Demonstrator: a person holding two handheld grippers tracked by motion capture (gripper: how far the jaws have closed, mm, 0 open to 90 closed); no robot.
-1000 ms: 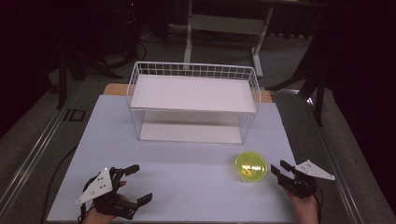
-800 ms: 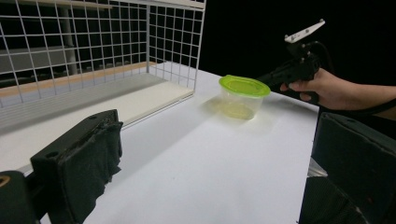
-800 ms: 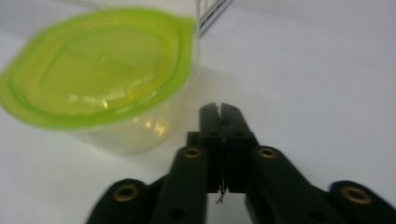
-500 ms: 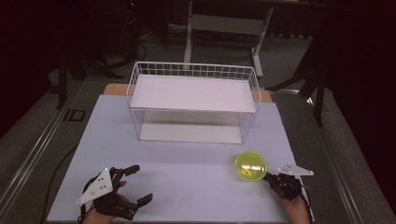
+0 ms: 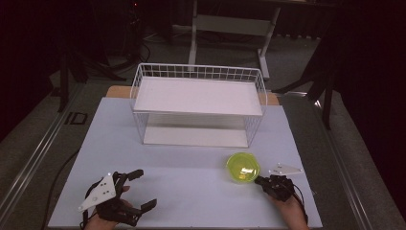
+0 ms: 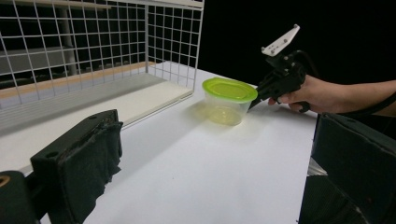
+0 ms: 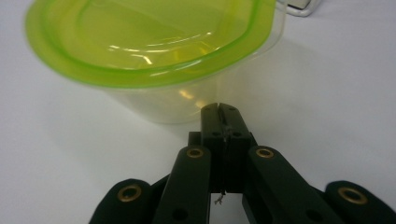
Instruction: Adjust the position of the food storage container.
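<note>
A clear tub with a yellow-green lid (image 5: pixel 243 167) stands on the white table, right of centre and in front of the wire basket. My right gripper (image 5: pixel 261 180) lies low at the tub's near right side. Its jaws are shut flat together with nothing between them. In the right gripper view the closed tip (image 7: pixel 220 108) sits at the tub's clear wall (image 7: pixel 149 42), just under the lid's rim; whether it touches I cannot tell. The left gripper view has the tub (image 6: pixel 229 95) with that gripper (image 6: pixel 254 100) behind it. My left gripper (image 5: pixel 146 188) rests open at the near left, empty.
A white wire basket (image 5: pixel 198 96) with a white shelf board on top and another below stands at the back middle of the table (image 5: pixel 191 191). In the left gripper view its mesh wall (image 6: pixel 93 42) rises at the left. Dark floor and a stand's legs lie beyond.
My right hand has moved left and lower, bringing its closed tip up to the tub's side. The tub and the left gripper have stayed where they were.
</note>
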